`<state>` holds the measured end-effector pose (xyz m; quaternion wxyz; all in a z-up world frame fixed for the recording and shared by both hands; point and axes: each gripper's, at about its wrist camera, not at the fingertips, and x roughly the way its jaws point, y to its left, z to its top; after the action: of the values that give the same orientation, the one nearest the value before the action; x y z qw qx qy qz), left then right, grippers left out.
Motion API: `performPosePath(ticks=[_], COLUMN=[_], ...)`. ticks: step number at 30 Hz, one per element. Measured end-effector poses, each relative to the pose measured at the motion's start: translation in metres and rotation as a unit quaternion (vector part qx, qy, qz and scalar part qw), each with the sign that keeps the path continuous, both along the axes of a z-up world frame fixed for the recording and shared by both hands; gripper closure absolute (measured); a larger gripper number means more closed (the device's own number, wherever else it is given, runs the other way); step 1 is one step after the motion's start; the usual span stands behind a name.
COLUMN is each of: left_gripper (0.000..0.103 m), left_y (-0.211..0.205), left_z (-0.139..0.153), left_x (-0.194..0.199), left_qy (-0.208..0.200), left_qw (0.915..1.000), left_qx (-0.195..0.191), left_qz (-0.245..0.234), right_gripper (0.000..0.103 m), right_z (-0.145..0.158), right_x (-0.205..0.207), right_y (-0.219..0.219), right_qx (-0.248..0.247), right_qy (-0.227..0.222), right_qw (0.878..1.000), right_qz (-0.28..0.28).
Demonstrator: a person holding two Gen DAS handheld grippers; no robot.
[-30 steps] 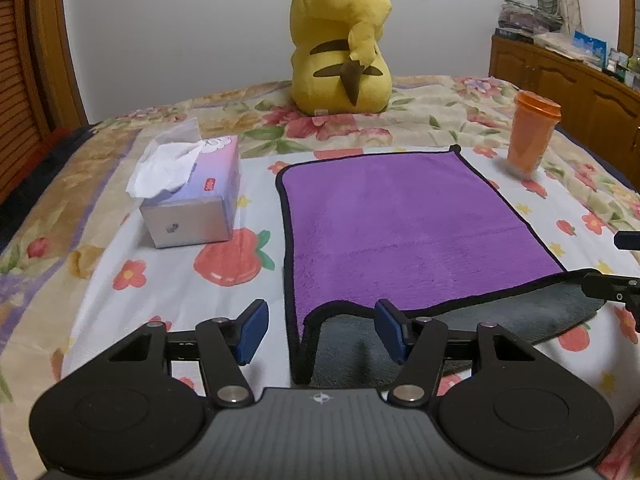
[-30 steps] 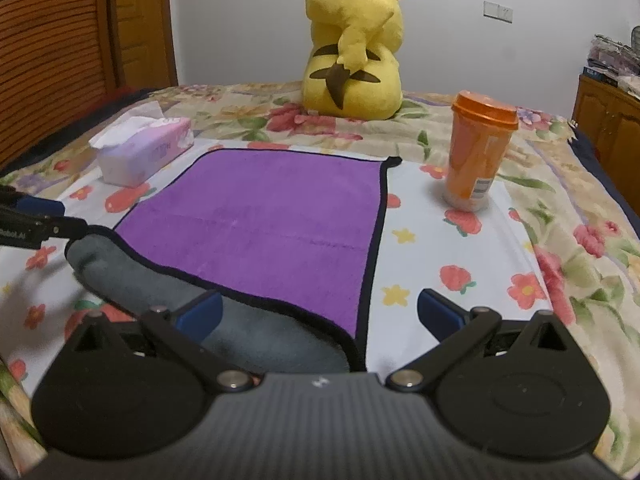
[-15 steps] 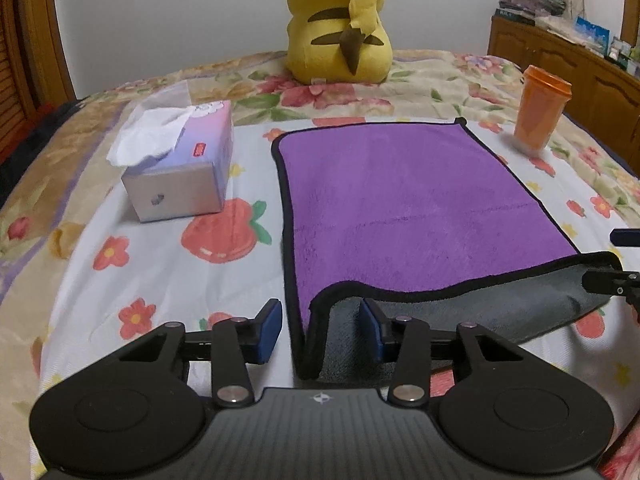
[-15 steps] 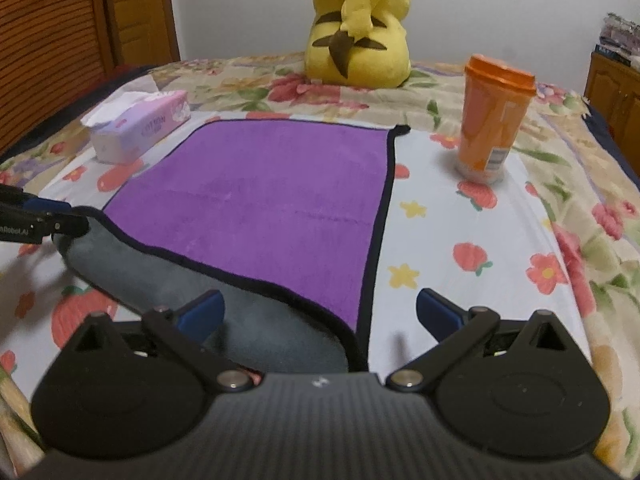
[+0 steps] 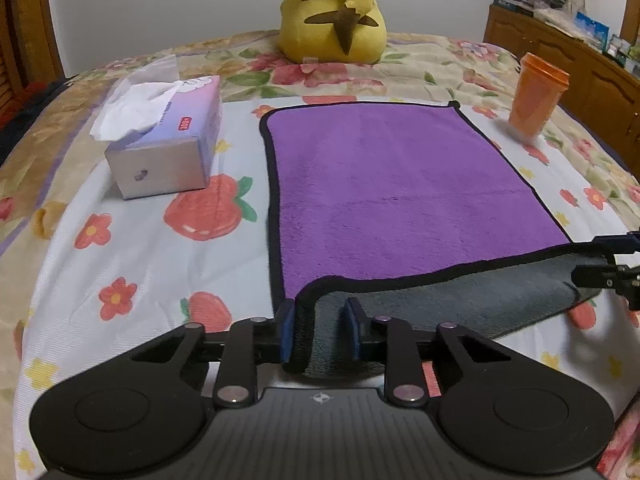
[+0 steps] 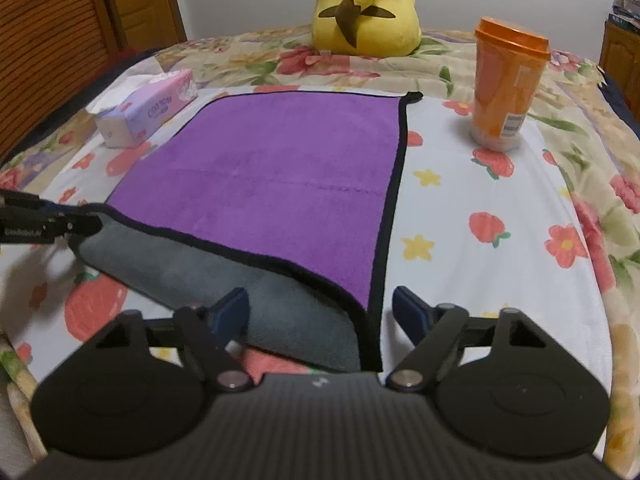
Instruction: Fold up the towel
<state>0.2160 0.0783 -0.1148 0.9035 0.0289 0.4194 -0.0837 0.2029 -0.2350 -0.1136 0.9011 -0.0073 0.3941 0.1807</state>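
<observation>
A purple towel (image 5: pixel 392 184) with a black hem and a grey underside lies flat on the flowered bedspread; it also shows in the right wrist view (image 6: pixel 280 176). Its near edge is lifted and turned over, grey side up. My left gripper (image 5: pixel 318 334) is shut on the towel's near left corner. My right gripper (image 6: pixel 320 312) is open, its blue pads on either side of the near right corner, which lies between them ungripped. The left gripper also shows at the left edge of the right wrist view (image 6: pixel 86 222), holding the grey fold.
A tissue box (image 5: pixel 168 148) stands left of the towel. An orange lidded cup (image 6: pixel 506 88) stands right of it. A yellow plush toy (image 5: pixel 334 16) sits at the far side. Wooden cabinets (image 5: pixel 560 52) line the right wall.
My left gripper has closed on the towel's near left corner and lifted it. Both grippers have moved forward over the bed. The right gripper has stayed open.
</observation>
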Motion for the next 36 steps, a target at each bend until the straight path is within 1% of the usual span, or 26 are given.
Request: performPosePath(ticks=[1, 3, 4, 6, 7, 9, 10, 11, 12, 14, 15, 16, 19, 20, 21, 24, 30, 36], left_gripper=[0.075, 0.078, 0.080, 0.082, 0.083, 0.087, 0.089, 0.092, 0.092, 0.092, 0.092, 0.092, 0.093, 0.094, 0.094, 0.094, 0.094, 0.094], left_y=[-0.001, -0.002, -0.002, -0.002, -0.002, -0.003, -0.003, -0.003, -0.004, -0.005, -0.006, -0.006, -0.007, -0.008, -0.009, -0.011, -0.018, -0.022], left_z=[0.000, 0.000, 0.000, -0.001, -0.001, -0.001, -0.001, -0.001, 0.000, 0.001, 0.002, 0.003, 0.006, 0.007, 0.009, 0.017, 0.031, 0.042], left_x=[0.000, -0.001, -0.001, -0.001, -0.001, -0.001, -0.001, -0.001, -0.002, -0.002, -0.003, -0.003, -0.004, -0.005, -0.005, -0.008, -0.014, -0.018], left_qy=[0.001, 0.002, 0.003, 0.004, 0.005, 0.006, 0.006, 0.006, 0.005, 0.001, -0.002, -0.004, -0.011, -0.014, -0.017, -0.031, -0.057, -0.077], left_qw=[1.0000, 1.0000, 1.0000, 1.0000, 1.0000, 1.0000, 0.9999, 0.9999, 0.9999, 0.9999, 0.9999, 0.9999, 0.9998, 0.9997, 0.9997, 0.9992, 0.9978, 0.9963], left_qx=[0.001, 0.003, 0.003, 0.003, 0.003, 0.001, 0.001, 0.000, 0.001, 0.004, 0.005, 0.004, 0.004, 0.005, 0.004, -0.001, -0.001, -0.007], left_qz=[-0.001, -0.004, -0.004, -0.005, -0.006, -0.008, -0.009, -0.011, -0.013, -0.012, -0.013, -0.014, -0.017, -0.018, -0.019, -0.024, -0.033, -0.037], right_gripper=[0.029, 0.035, 0.037, 0.044, 0.045, 0.053, 0.055, 0.061, 0.068, 0.074, 0.079, 0.082, 0.085, 0.095, 0.098, 0.098, 0.098, 0.098], right_z=[0.001, 0.001, 0.000, -0.001, -0.001, -0.001, -0.001, -0.002, -0.002, -0.002, -0.001, -0.001, -0.001, -0.001, -0.001, 0.002, 0.014, 0.019], right_x=[0.001, 0.002, 0.003, 0.004, 0.004, 0.004, 0.004, 0.005, 0.005, 0.004, 0.004, 0.005, 0.005, 0.005, 0.005, 0.004, 0.002, 0.005], right_y=[-0.001, -0.002, -0.002, -0.003, -0.003, -0.003, -0.003, -0.003, -0.003, -0.003, -0.004, -0.004, -0.005, -0.005, -0.005, -0.005, -0.008, -0.012], right_qx=[0.002, 0.002, 0.000, -0.003, -0.005, -0.007, -0.009, -0.010, -0.012, -0.018, -0.019, -0.017, -0.017, -0.016, -0.014, -0.010, 0.004, 0.014], right_qy=[0.001, 0.006, 0.008, 0.012, 0.014, 0.017, 0.019, 0.020, 0.021, 0.019, 0.018, 0.018, 0.014, 0.013, 0.013, 0.001, -0.044, -0.063], right_qw=[1.000, 1.000, 1.000, 1.000, 1.000, 1.000, 1.000, 1.000, 1.000, 1.000, 1.000, 1.000, 1.000, 1.000, 1.000, 1.000, 0.999, 0.998], right_qz=[0.000, 0.001, 0.002, 0.003, 0.003, 0.006, 0.006, 0.007, 0.008, 0.007, 0.004, 0.004, 0.005, 0.007, 0.008, 0.008, 0.005, -0.003])
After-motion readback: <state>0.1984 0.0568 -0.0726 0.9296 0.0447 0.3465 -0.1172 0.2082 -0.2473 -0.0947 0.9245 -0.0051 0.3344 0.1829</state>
